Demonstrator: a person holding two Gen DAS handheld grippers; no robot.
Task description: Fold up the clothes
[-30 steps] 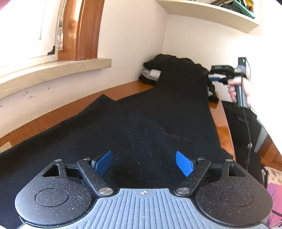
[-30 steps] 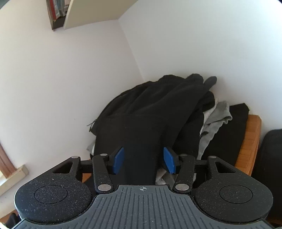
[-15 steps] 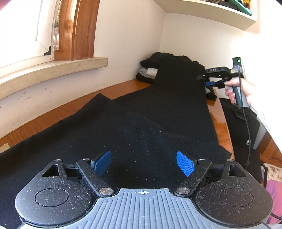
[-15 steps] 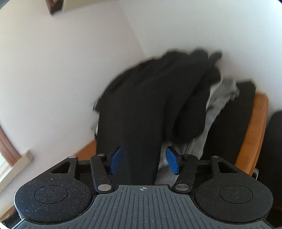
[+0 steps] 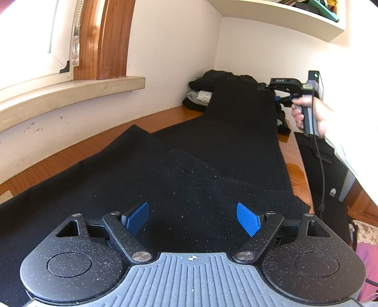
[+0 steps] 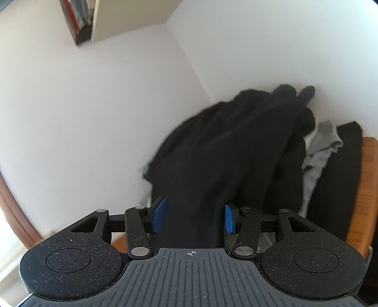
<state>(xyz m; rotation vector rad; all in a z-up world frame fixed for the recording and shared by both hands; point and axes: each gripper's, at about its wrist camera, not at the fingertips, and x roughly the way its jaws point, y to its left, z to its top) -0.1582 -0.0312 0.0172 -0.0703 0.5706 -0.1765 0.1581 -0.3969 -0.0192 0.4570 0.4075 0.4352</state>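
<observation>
A long black garment (image 5: 212,151) lies spread along the wooden table (image 5: 70,153), running from under my left gripper to the far corner. My left gripper (image 5: 192,218) hovers over its near end, jaws wide open and empty. My right gripper (image 6: 193,218), also in the left wrist view (image 5: 281,94), holds the far end of the garment (image 6: 193,200) lifted; black cloth fills the gap between its blue pads (image 6: 159,215), whose contact with it is unclear.
A pile of black and grey clothes (image 6: 314,146) sits in the far corner against the white walls. A window sill (image 5: 70,94) runs along the left. A shelf (image 5: 283,16) hangs above. A black bag (image 5: 326,170) stands beside the table's right edge.
My right gripper has risen and shifted with the cloth between its jaws; its view swung, blurring the pile. My left gripper barely moved and stayed open.
</observation>
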